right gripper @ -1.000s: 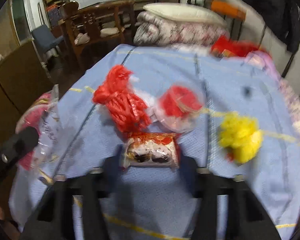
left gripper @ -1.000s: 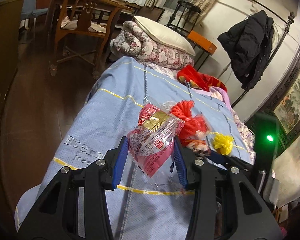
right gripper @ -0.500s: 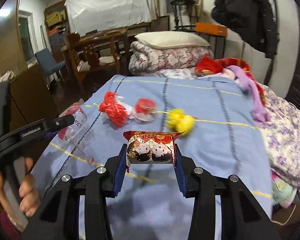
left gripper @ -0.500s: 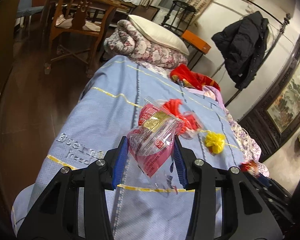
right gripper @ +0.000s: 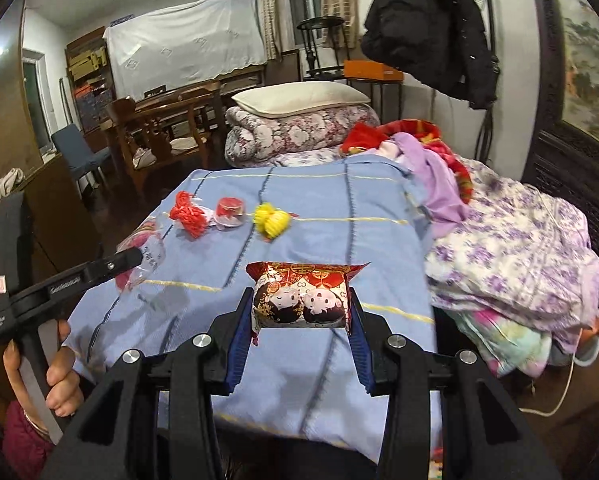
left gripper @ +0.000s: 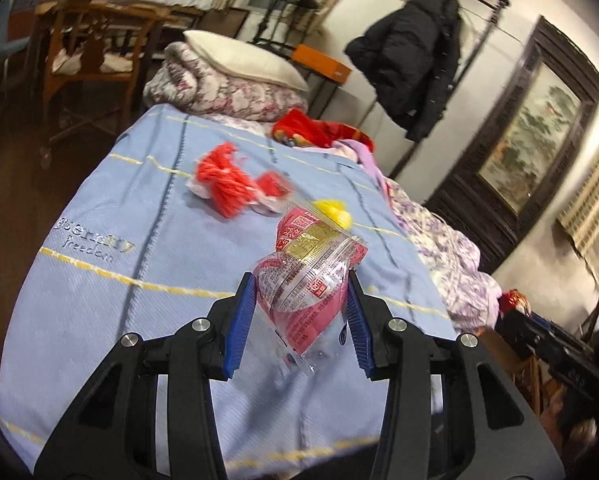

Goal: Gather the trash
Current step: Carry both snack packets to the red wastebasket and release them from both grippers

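1. Pink-and-clear plastic wrapper sits clamped between the blue pads of the left gripper, lifted clear of the blue bedspread.
2. A red candy packet printed with two cartoon figures is pinched between the pads of the right gripper, held above the near edge of the bedspread.
3. Judged from this, the collecting looks partly done: two pieces are off the bed and in the grippers, one per hand, but neither has been dropped anywhere, and no bin or bag shows in either view.
4. Three pieces lie uncollected on the bedspread, in a row along a yellow stripe toward the far side: one red bundle of strands on the left, one small clear cup with red inside just beside it, and one yellow bundle to the right of that.
5. Count: two wrappers in hand, three items left on the bed, five in all as far as the views show.
6. The person's left hand grips the left gripper's handle at the near left.
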`<state>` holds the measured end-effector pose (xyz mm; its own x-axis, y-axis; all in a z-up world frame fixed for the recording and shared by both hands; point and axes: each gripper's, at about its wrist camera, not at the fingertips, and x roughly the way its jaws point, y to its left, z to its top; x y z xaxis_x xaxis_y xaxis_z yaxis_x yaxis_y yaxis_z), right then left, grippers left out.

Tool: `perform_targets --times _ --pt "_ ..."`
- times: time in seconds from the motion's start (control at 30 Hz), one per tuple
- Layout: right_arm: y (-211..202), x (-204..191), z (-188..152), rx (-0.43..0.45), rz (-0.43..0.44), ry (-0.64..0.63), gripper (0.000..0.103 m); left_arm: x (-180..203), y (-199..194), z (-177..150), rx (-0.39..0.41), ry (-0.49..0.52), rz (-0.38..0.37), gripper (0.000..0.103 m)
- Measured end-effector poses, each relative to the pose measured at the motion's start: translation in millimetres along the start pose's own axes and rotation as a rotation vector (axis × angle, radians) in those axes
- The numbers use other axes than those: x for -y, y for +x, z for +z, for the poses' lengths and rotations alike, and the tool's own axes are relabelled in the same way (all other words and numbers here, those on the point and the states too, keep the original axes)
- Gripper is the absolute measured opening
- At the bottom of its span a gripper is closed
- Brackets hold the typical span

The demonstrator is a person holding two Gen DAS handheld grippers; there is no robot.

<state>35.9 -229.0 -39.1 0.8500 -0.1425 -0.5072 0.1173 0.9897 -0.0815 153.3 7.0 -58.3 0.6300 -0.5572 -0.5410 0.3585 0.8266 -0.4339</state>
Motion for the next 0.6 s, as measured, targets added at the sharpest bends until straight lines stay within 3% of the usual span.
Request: perform_targets --times 0.37,0.6 --pt "-63.8 72.9 -27.3 0.012 -0.041 0.089 0.044 91.8 -11.6 -14.3 -0.033 0.156 -0.066 0.044" --pt "-97.2 138.5 -73.8 -0.013 -0.113 0.185 0.044 168.2 3.8 -45.3 -0.116 0.293 -0.152 0.044"
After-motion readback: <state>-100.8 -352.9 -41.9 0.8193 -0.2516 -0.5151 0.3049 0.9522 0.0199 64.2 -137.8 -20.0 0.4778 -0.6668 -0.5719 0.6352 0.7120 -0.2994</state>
